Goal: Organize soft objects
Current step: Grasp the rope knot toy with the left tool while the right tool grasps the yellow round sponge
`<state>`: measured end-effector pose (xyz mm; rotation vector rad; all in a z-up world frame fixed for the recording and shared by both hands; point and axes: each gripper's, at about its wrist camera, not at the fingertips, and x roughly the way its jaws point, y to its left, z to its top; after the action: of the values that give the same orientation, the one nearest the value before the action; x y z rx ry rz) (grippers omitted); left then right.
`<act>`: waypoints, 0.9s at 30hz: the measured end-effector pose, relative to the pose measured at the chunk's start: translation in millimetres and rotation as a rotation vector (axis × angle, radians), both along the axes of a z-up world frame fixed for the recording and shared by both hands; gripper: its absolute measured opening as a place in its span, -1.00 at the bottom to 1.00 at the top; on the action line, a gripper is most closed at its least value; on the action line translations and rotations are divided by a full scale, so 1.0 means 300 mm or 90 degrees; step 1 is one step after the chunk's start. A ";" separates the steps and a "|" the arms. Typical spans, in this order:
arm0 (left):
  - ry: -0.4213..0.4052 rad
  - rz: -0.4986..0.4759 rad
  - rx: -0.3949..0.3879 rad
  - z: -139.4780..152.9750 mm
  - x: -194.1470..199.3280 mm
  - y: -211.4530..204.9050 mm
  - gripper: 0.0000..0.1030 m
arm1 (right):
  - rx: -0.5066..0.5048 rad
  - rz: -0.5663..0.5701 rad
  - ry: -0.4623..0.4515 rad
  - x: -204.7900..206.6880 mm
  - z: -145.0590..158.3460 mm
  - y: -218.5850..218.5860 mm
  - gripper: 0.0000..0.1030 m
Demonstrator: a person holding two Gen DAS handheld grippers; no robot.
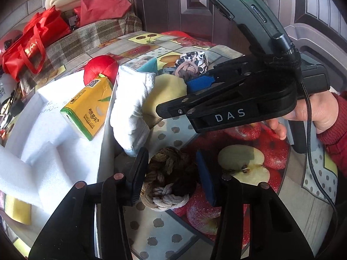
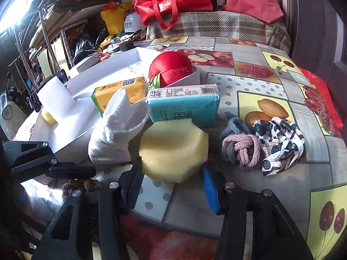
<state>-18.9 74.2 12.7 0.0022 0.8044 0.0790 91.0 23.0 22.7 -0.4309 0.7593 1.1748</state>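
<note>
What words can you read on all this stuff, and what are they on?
"DAS": on the right gripper.
"BAMBOO LOVE": on the yellow tissue pack; its Chinese characters are too blurred.
Teal tissue pack: barcode and print too small.
Red bag: white logo unreadable.
White helmet: characters unclear.

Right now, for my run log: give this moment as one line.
left tongs: closed on brown hair ties | right tongs: at yellow sponge, grip unclear | white box: holds yellow tissue pack
</note>
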 end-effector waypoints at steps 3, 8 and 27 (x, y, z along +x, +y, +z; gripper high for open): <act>-0.004 -0.004 0.000 0.004 -0.003 -0.004 -0.33 | 0.031 -0.003 -0.022 -0.021 0.024 -0.032 -0.02; -0.032 -0.017 -0.003 0.022 -0.024 -0.010 -0.63 | 0.091 -0.019 -0.072 -0.068 0.070 -0.106 -0.05; -0.038 -0.059 0.095 0.024 -0.044 -0.129 0.69 | 0.227 -0.125 -0.076 -0.063 0.128 -0.299 -0.04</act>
<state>-31.9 35.4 20.0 0.1769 0.7366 0.0515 72.0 -66.7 61.2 -0.1244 0.4634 1.0625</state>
